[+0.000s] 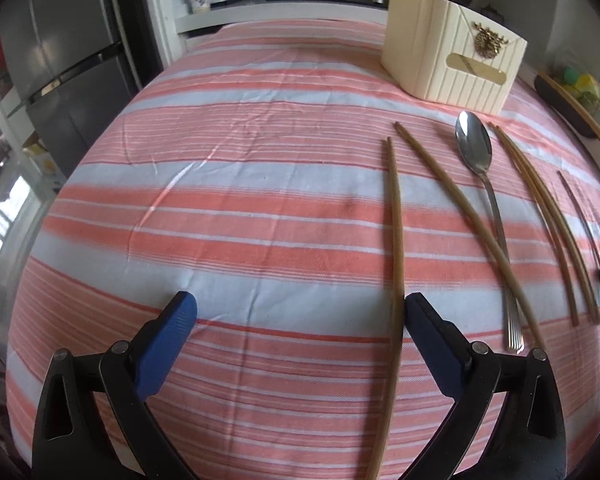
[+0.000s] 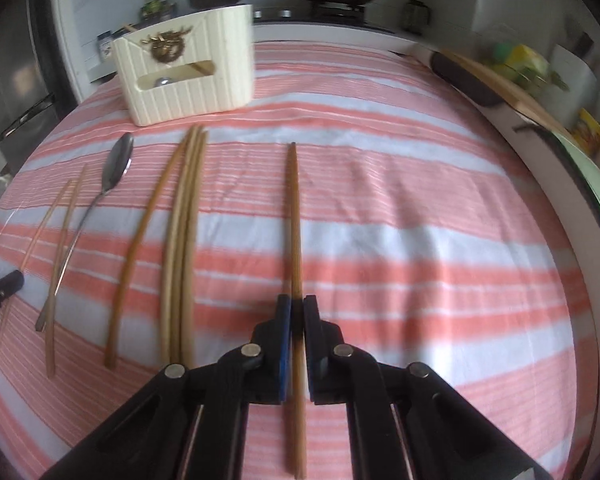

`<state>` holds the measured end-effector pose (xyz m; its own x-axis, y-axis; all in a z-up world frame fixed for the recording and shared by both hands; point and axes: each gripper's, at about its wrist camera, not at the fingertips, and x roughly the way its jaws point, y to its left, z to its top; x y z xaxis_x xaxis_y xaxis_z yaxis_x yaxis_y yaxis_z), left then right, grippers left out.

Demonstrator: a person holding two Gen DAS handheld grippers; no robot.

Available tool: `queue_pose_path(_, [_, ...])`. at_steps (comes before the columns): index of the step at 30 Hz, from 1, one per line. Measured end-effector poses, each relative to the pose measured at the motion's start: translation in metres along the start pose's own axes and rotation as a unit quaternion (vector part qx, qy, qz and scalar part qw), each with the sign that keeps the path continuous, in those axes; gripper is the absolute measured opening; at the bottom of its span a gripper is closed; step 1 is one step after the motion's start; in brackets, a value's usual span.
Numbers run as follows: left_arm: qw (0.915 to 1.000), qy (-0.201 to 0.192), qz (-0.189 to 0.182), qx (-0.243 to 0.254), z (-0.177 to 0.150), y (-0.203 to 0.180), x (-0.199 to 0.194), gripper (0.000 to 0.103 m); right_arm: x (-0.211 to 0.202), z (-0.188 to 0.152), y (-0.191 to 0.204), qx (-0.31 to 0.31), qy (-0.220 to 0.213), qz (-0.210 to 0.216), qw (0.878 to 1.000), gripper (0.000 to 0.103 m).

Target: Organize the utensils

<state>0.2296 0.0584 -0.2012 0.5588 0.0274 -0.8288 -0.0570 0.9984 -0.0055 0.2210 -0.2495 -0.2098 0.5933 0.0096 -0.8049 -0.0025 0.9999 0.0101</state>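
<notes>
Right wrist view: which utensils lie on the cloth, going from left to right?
Thin pale chopstick → second pale chopstick with the spoon crossing it → single brown chopstick → bundle of pale chopsticks → dark chopsticks gripped in the right gripper.

On the table (image 2: 400, 208), the holder (image 2: 188, 76) stands far left. Near it lie the spoon (image 2: 116, 168) at left, chopsticks (image 2: 182, 232) to its right, and one pair (image 2: 294, 216) farther right, lengthwise between the right claw's (image 2: 296, 312) fingers. The stove (image 2: 336, 8) sits behind the table.
</notes>
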Motion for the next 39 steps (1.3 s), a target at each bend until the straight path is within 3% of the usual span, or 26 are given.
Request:
queue_pose_path(1, [1.0, 0.001, -0.005, 0.009, 0.0, 0.001, 0.0, 0.103, -0.001, -0.001, -0.003, 0.004, 0.0, 0.007, 1.0, 0.008])
queue_pose_path(3, [0.9994, 0.001, -0.013, 0.031, -0.002, 0.003, -0.001, 0.103, -0.003, -0.002, -0.004, 0.001, -0.002, 0.024, 1.0, 0.029])
queue_pose_path(5, [0.9987, 0.001, -0.023, 0.046, -0.004, 0.006, -0.001, 0.103, -0.003, -0.003, -0.004, -0.007, -0.002, 0.033, 0.999, 0.045])
queue_pose_path(6, [0.9985, 0.001, -0.027, 0.047, -0.004, 0.008, -0.001, 0.103, -0.003, -0.005, 0.0, -0.013, -0.004, 0.032, 0.999, 0.048])
queue_pose_path(16, [0.9984, -0.011, -0.028, 0.049, -0.009, 0.009, -0.003, 0.103, -0.003, -0.014, 0.006, -0.037, -0.038, 0.013, 0.999, 0.049])
queue_pose_path(39, [0.9983, -0.012, -0.029, 0.048, -0.011, 0.009, -0.003, 0.103, -0.003, -0.016, 0.007, -0.039, -0.046, 0.008, 0.998, 0.049])
